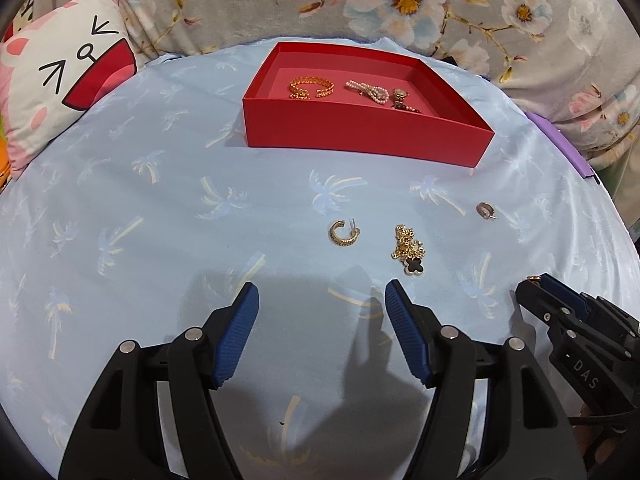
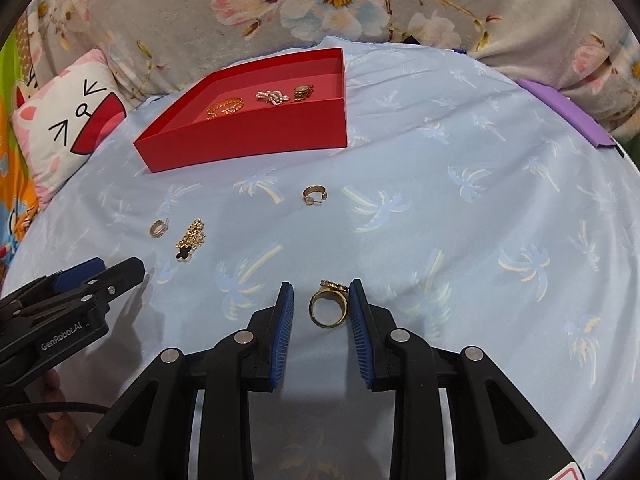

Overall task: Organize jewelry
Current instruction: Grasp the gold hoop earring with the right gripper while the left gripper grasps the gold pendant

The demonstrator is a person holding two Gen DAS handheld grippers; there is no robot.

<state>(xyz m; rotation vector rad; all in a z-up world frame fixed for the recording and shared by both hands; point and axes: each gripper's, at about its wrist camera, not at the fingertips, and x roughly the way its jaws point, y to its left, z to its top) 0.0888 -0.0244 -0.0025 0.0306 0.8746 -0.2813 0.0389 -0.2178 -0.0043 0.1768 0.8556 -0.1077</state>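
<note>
Both the left hand-held gripper and the right hand-held gripper show black plastic frames, ribbed blue pads and silver screws. White "GenRobot.AI" lettering marks the left one's side, with a black cable below it beside bare fingers.

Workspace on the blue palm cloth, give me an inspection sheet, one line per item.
Surface: light blue palm-print cloth, slightly wrinkled.
Job's things: red box holds a gold chain bracelet, a pearl piece and a small gold watch. Loose on the cloth: gold hoop earring, second hoop earring, clover-charm chain, gold ring.
Clutter: purple flat item at the cloth's edge.
Grippers: left gripper open, nothing between its fingers; right gripper open around the ring, which lies close to one pad.
Cables: black cable by the left gripper.
Surroundings: floral blanket, cartoon pillow.
</note>
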